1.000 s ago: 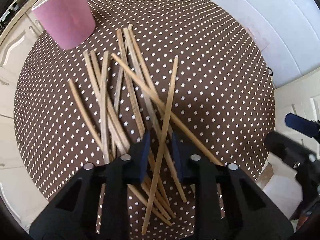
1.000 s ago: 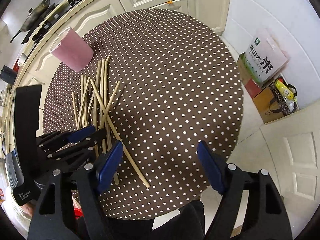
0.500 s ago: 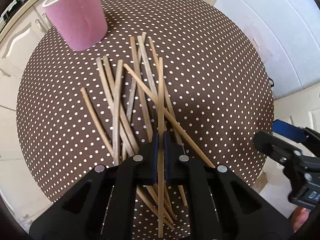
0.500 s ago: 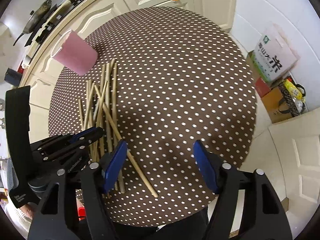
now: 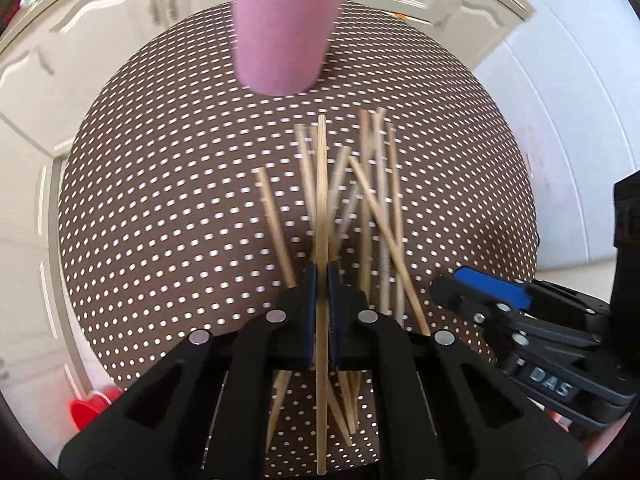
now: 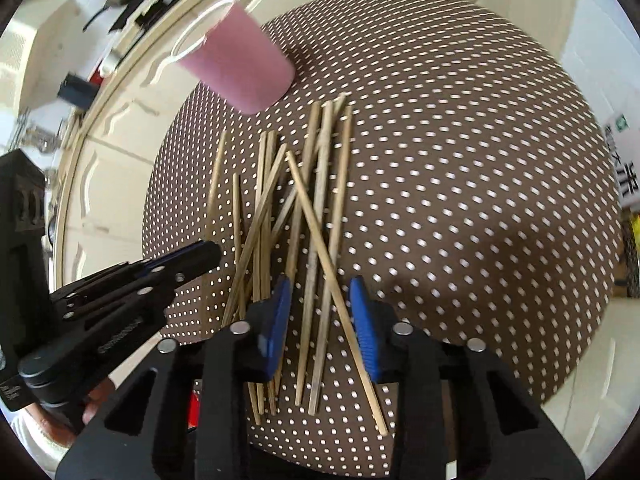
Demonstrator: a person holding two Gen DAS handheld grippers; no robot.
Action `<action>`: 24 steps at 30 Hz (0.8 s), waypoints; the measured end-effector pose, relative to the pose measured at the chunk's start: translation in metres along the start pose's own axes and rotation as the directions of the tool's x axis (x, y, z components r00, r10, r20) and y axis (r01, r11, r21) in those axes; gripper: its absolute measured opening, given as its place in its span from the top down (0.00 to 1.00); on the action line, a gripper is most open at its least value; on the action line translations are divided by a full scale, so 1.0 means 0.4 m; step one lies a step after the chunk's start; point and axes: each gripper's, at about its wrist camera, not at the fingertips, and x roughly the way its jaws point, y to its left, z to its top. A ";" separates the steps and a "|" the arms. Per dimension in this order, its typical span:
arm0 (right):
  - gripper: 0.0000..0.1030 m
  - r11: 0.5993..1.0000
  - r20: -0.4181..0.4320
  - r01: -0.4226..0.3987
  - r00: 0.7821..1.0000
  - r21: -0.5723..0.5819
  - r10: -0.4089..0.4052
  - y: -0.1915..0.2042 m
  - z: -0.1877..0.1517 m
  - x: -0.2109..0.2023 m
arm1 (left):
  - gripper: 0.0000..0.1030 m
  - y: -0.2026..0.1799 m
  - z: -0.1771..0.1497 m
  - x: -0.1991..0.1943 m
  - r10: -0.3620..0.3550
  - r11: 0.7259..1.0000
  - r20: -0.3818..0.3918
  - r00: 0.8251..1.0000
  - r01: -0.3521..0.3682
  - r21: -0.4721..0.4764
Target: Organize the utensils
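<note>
Several wooden chopsticks [image 5: 376, 216] lie crossed in a loose pile on the round brown polka-dot table [image 5: 160, 200]. A pink cup [image 5: 284, 28] stands upright beyond the pile. My left gripper [image 5: 321, 280] is shut on one chopstick [image 5: 321, 184], which points toward the cup, lifted over the pile. In the right wrist view the pile [image 6: 304, 208] lies below my right gripper [image 6: 320, 312], which is open, its blue pads either side of several chopsticks. The cup [image 6: 240, 64] is at upper left there, and the left gripper [image 6: 200, 256] shows at the left.
White cabinets [image 5: 100, 40] ring the table's far and left sides. A red object [image 5: 92, 404] sits on the floor at lower left. The right gripper [image 5: 480, 292] shows at right in the left wrist view. A printed bag [image 6: 624, 168] stands at the far right.
My left gripper shut on one chopstick and lifted it, swinging toward the pink cup. My right gripper moved left and down over the pile and narrowed its opening.
</note>
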 end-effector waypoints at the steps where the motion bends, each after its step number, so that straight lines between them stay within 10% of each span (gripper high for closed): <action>1: 0.78 1.000 -0.019 0.005 1.000 -0.013 -0.005 0.009 0.008 0.016 | 0.94 0.002 0.000 -0.009 0.002 1.000 0.003 1.000 -0.002 -0.012; 24: 0.95 0.986 -0.089 0.167 0.982 0.005 -0.166 0.092 0.073 0.107 | 0.94 0.127 -0.040 0.013 0.003 0.995 0.009 1.000 -0.002 -0.095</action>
